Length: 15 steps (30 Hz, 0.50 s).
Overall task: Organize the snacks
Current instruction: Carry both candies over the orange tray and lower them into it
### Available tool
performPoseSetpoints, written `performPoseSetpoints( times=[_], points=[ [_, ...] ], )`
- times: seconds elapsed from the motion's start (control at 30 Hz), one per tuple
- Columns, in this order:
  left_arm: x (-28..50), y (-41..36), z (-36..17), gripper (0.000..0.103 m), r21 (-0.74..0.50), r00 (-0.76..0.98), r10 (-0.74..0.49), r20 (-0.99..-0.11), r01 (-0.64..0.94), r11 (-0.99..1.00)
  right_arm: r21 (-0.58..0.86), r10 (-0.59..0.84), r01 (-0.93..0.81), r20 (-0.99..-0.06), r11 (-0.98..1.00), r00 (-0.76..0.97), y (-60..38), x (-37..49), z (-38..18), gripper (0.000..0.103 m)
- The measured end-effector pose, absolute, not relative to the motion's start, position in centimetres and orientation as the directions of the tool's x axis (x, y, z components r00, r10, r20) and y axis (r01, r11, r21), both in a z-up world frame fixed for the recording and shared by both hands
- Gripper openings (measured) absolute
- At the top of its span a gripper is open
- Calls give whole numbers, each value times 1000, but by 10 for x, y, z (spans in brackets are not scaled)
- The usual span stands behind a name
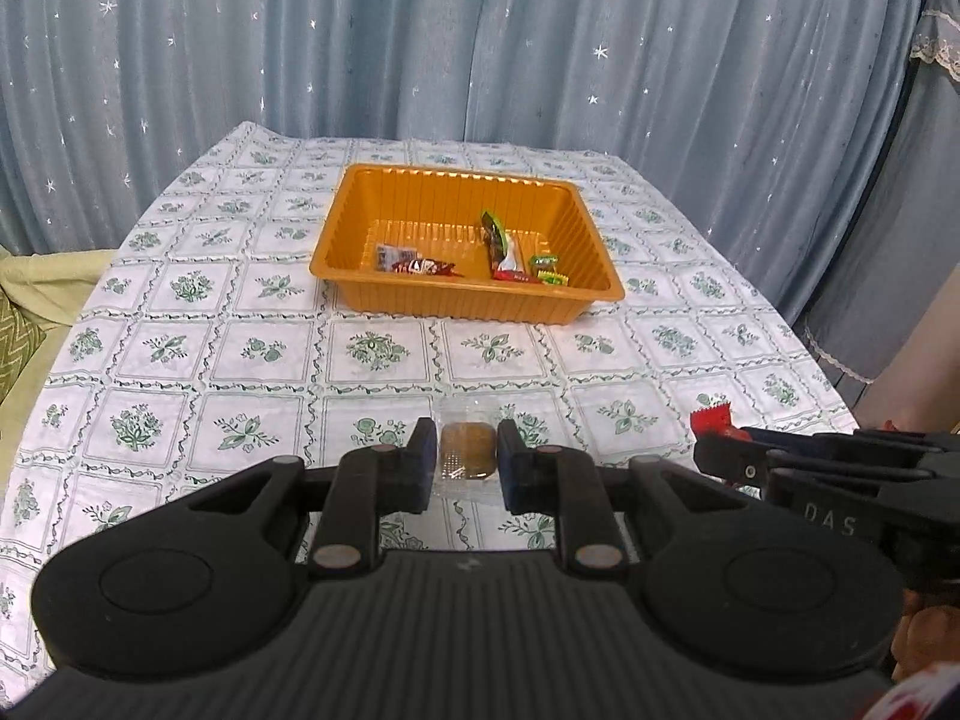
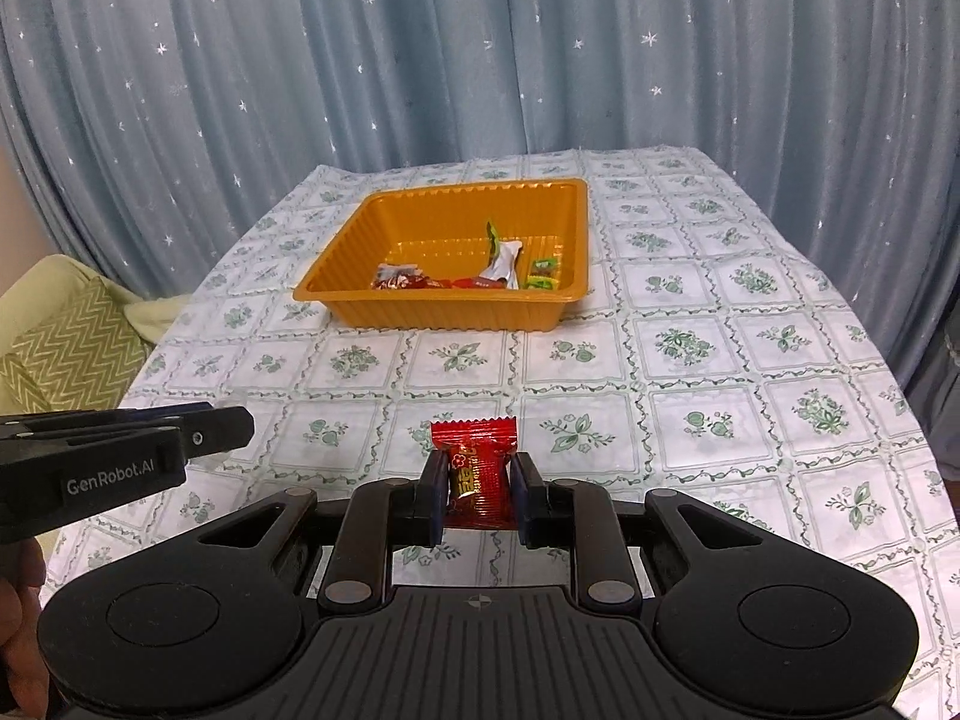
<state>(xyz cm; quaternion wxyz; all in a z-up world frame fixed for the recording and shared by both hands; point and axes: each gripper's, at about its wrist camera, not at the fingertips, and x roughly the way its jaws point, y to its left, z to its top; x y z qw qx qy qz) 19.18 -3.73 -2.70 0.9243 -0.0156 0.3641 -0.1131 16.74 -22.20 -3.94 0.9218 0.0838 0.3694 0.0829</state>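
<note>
An orange tray (image 1: 360,195) (image 2: 336,294) stands far across the table and holds several wrapped snacks (image 1: 510,252) (image 2: 498,267). My left gripper (image 1: 467,456) is shut on a clear-wrapped brown snack (image 1: 468,447), near the table's front edge. My right gripper (image 2: 479,495) is shut on a red snack packet (image 2: 477,468), also near the front edge. The right gripper (image 1: 708,444) shows at the right of the left wrist view with the red packet (image 1: 711,418) sticking out. The left gripper (image 2: 240,423) shows at the left of the right wrist view.
The table carries a white cloth with green flower squares (image 1: 240,348) (image 2: 720,336). A blue starred curtain (image 1: 480,36) (image 2: 480,48) hangs behind it. A yellow-green cushion (image 2: 66,336) sits off the left edge.
</note>
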Motion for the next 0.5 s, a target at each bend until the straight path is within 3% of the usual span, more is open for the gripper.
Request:
performPoseSetpoints(
  times=[0.5],
  points=[
    [186,-36,-16,19,-108,720,-221,-658,199,974,218,213,-89,-654,972,726,-225,161,-28,22]
  ],
)
